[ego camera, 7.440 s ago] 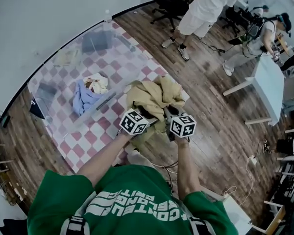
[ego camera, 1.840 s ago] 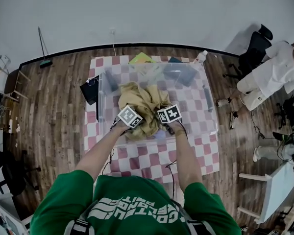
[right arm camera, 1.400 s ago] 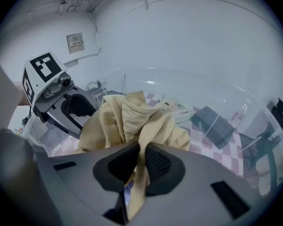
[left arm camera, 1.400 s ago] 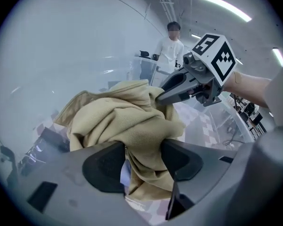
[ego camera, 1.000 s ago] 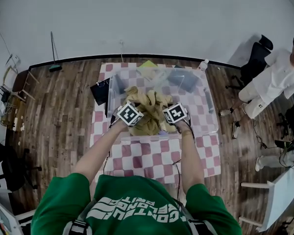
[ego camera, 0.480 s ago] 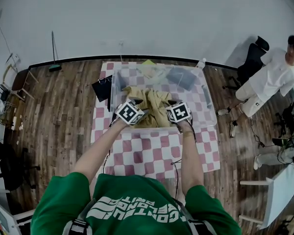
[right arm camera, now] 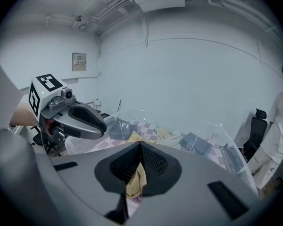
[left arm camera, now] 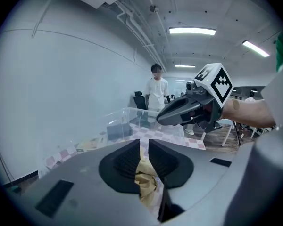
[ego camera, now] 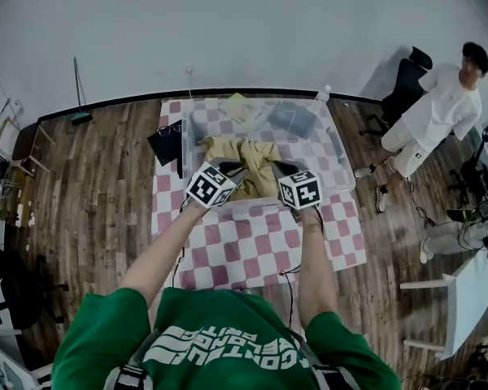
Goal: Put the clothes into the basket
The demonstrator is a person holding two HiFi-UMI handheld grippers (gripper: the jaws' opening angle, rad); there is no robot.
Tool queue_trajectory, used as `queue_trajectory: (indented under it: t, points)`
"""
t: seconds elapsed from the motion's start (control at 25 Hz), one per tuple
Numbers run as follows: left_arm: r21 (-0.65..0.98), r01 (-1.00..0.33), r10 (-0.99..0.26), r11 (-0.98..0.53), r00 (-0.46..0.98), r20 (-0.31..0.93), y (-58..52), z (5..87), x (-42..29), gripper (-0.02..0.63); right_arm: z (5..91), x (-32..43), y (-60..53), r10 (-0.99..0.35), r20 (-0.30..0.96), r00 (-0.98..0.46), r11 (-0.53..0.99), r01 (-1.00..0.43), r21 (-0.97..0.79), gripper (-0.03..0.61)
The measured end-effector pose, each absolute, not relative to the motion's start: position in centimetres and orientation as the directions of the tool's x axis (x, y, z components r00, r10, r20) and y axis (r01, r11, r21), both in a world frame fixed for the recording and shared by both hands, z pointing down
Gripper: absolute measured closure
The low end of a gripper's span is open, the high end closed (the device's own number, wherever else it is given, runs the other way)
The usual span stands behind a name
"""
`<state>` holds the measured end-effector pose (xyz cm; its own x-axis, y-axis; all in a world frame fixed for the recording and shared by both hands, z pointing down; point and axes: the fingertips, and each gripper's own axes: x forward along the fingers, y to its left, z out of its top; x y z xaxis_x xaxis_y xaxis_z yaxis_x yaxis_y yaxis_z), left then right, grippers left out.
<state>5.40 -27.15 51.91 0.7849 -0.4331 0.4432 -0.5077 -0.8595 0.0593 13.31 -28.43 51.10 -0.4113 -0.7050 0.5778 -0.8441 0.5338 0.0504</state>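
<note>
Head view: your tan garment [ego camera: 248, 162] seems mostly inside the clear basket [ego camera: 340, 162] on the worktop [ego camera: 252, 246]. Left gripper view: the left hand-held gripper [left arm camera: 144, 147], jaws just closed further, pinches it. Right gripper view: the right hand-held gripper [right arm camera: 140, 149] clamps it too; release remains.

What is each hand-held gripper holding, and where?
Both pinch folds of the tan cloth garment: left hand-held gripper, jaws just closing, and right hand-held gripper.
</note>
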Motion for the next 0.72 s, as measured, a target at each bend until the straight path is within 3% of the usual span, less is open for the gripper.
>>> queue_trajectory:
  t: [0.16, 0.48, 0.72]
  points:
    - [0.076, -0.487, -0.428, -0.87, 0.823, 0.374, -25.5, 50.3, 4.9, 0.611, 49.2, 12.4, -25.8, -0.747, 0.497, -0.442, 0.52, -0.854, 0.023, 0.569]
    - [0.137, -0.45, -0.405, -0.882, 0.875, 0.264, -21.6, 48.7, 3.4, 0.611, 47.4, 10.9, -20.2, -0.802, 0.368, -0.471, 0.482, -0.874, -0.069, 0.571]
    - [0.149, -0.428, -0.386, -0.891, 0.889, 0.244, -19.2, 49.6, 2.4, 0.611, 49.0, 10.6, -16.3, -0.82, 0.353, -0.452, 0.453, -0.888, -0.085, 0.571]
